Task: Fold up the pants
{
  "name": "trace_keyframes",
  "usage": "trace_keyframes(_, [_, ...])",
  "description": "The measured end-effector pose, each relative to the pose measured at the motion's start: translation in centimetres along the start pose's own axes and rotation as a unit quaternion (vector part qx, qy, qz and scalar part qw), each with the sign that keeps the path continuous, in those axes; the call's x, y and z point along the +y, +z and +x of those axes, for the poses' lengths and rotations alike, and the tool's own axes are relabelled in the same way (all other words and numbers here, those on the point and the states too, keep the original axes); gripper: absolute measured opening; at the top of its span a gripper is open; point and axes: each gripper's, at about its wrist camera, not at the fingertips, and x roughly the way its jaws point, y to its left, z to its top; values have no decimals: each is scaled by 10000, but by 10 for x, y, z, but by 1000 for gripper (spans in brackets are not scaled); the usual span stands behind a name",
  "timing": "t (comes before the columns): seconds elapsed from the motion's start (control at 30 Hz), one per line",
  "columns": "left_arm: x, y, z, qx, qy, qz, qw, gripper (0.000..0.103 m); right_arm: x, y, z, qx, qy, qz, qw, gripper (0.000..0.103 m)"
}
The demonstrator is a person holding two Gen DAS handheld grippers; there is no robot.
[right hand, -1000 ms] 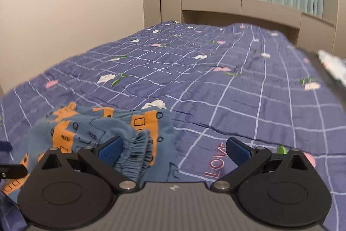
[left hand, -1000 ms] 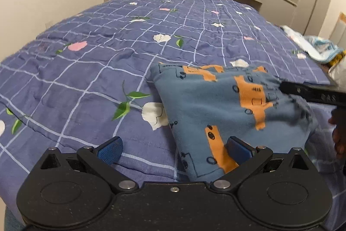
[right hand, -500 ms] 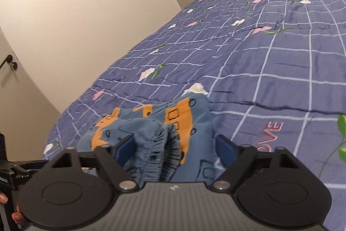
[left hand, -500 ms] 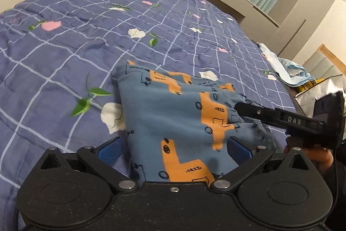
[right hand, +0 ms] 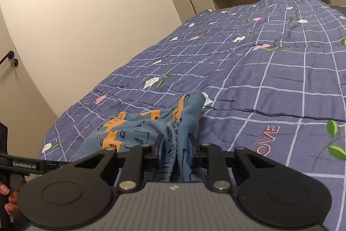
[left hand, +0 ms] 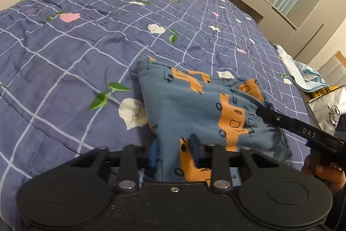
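Only the right wrist view shows the pants' [right hand: 138,133] gathered waistband.

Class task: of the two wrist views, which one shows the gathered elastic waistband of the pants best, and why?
The right wrist view: the waistband bunches in ruffled folds directly between the right gripper pads, which have just been closing on the pants. The left wrist view shows only a short crinkled strip of it at the cloth's right edge.
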Motion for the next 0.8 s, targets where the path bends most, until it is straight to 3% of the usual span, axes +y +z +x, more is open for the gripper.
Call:
trace_keyframes(0.13, [-3, 5, -1, -32, -14, 50, 10000, 17, 4, 0, -6, -146, -46, -45, 9999, 20])
trace_keyframes(0.33, [-31, 20, 11, -115, -231, 379, 9990, 15, 8, -1, -38, -570, -148, -157, 9981, 19])
trace_keyframes(0.63, [-97, 32, 46, -82, -644, 1042, 9924, 14, -20, -20, -94, -1121, -793, 278, 9901, 19])
trace_keyframes(0.8, [-127, 24, 62, 131, -877, 1357, 9868, 14, -46, -38, -134, -1614, -1270, 837, 9751, 19])
